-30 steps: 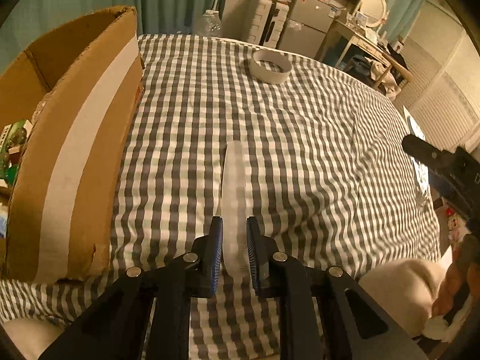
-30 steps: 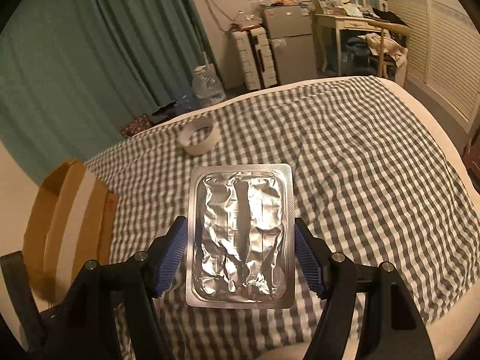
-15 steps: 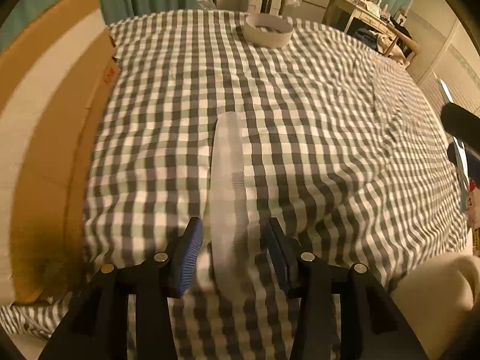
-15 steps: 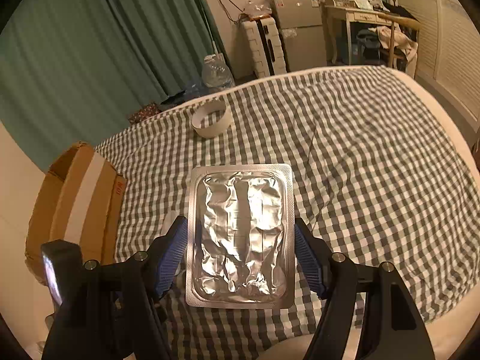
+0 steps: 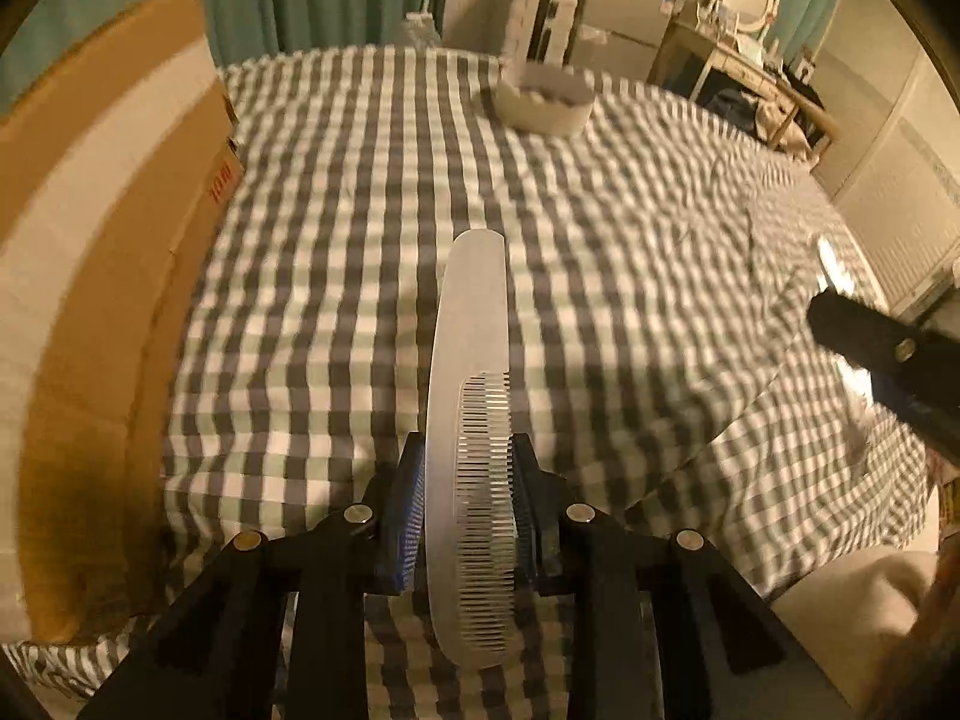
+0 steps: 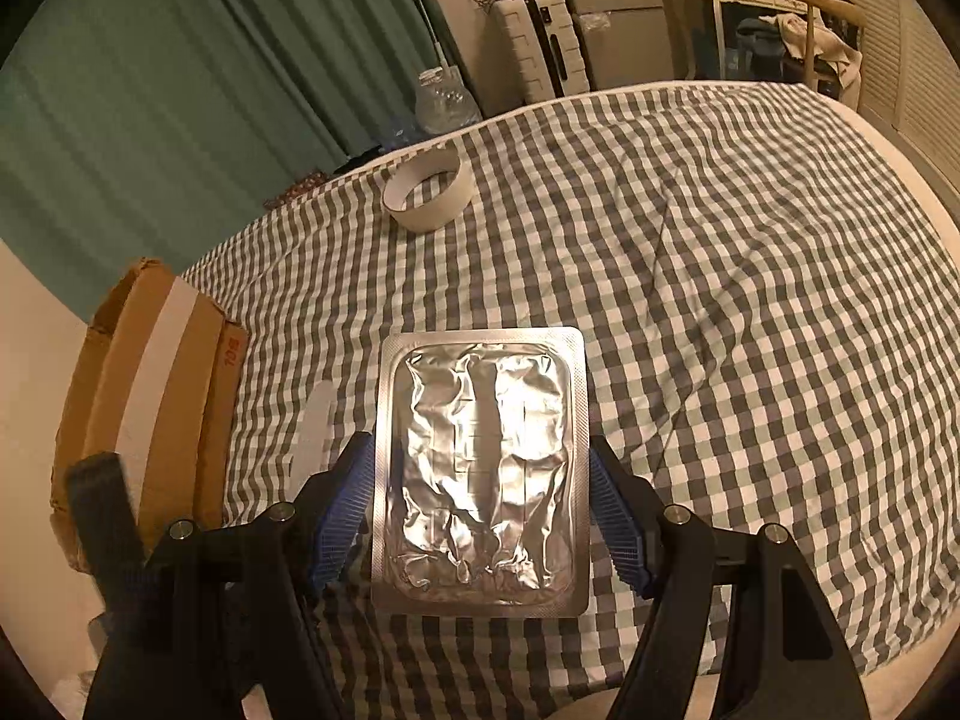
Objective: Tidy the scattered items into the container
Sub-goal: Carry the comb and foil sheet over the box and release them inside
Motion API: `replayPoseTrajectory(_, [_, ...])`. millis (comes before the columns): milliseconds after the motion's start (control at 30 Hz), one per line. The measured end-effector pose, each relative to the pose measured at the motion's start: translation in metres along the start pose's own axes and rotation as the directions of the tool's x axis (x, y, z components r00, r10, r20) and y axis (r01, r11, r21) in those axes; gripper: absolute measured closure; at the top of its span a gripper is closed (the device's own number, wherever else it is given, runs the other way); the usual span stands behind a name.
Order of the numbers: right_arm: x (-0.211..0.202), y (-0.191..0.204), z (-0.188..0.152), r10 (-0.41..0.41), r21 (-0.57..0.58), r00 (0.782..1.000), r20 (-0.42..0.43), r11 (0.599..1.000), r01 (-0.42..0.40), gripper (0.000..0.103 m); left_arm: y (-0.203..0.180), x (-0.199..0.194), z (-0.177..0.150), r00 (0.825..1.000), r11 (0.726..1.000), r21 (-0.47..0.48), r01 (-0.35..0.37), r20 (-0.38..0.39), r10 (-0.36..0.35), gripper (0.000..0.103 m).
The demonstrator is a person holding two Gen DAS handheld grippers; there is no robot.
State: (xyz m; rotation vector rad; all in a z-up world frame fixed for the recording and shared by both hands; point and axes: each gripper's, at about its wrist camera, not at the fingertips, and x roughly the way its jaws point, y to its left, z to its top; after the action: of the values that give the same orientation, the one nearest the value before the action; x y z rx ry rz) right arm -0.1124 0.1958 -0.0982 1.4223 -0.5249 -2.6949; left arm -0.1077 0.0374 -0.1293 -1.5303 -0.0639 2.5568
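Left fingers (image 5: 414, 516) closing around comb (image 5: 471, 420), right's clamp foil pack (image 6: 480, 468); box (image 6: 156, 396) contents hidden.

Dim warm light, fisheye-warped, slightly blurred

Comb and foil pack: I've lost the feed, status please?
Left gripper closing around the comb on the checked cover. Right gripper clamped on foil pack. Cardboard box to the left, path clear.

I see teal curtains (image 6: 180, 90) behind the checked bedspread (image 6: 750, 276). A small fridge (image 6: 612, 12) and desk (image 6: 756, 0) stand beyond, dimly lit.
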Motion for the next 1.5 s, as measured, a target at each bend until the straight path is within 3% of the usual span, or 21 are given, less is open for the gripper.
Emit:
replayPoseTrajectory(167, [-0.02,0.012,-0.002,-0.044,-0.046,0.998,0.052,0.998,0.047,0.034,-0.005,-0.036,0.007,0.996,0.999,0.018,0.026,0.081,-0.028,0.076])
replayPoseTrajectory(367, [-0.063,0.044,-0.001,-0.084,-0.133,0.984,0.159,0.986,0.106,0.034,-0.001,-0.093,0.024,0.979,0.997,0.019,0.069,0.193,-0.072,0.076])
replayPoseTrajectory(567, [-0.1,0.096,-0.003,-0.037,-0.221,0.973,0.23,0.971,0.09,0.034,0.024,-0.135,0.04,0.964,0.997,0.021,0.069,0.255,-0.072,0.076])
replayPoseTrajectory(700, [-0.112,0.13,-0.007,0.007,-0.278,0.968,0.251,0.958,0.065,0.034,0.06,-0.163,0.048,0.952,0.999,-0.013,0.034,0.305,-0.028,0.076])
replayPoseTrajectory(900, [-0.101,0.177,-0.006,0.14,-0.292,0.973,0.184,0.953,-0.082,0.034,0.122,-0.192,0.05,0.935,0.998,-0.053,-0.016,0.352,0.033,0.076])
replayPoseTrajectory(1133, [-0.069,0.242,-0.003,0.277,-0.341,0.958,0.075,0.91,-0.237,0.034,0.201,-0.174,0.043,0.942,0.985,-0.156,-0.074,0.312,0.121,0.076])
replayPoseTrajectory(1233, [-0.05,0.264,-0.007,0.3,-0.338,0.953,0.035,0.901,-0.271,0.034,0.223,-0.16,0.041,0.949,0.977,-0.197,-0.085,0.282,0.139,0.076])
replayPoseTrajectory(1400, [-0.02,0.291,-0.002,0.314,-0.322,0.949,-0.021,0.897,-0.304,0.034,0.242,-0.15,0.039,0.96,0.98,-0.197,-0.024,0.268,0.078,0.076])
replayPoseTrajectory(1500, [-0.012,0.299,0.003,0.32,-0.284,0.947,-0.009,0.908,-0.309,0.034,0.244,-0.155,0.041,0.957,0.985,-0.168,-0.025,0.282,0.073,0.067])
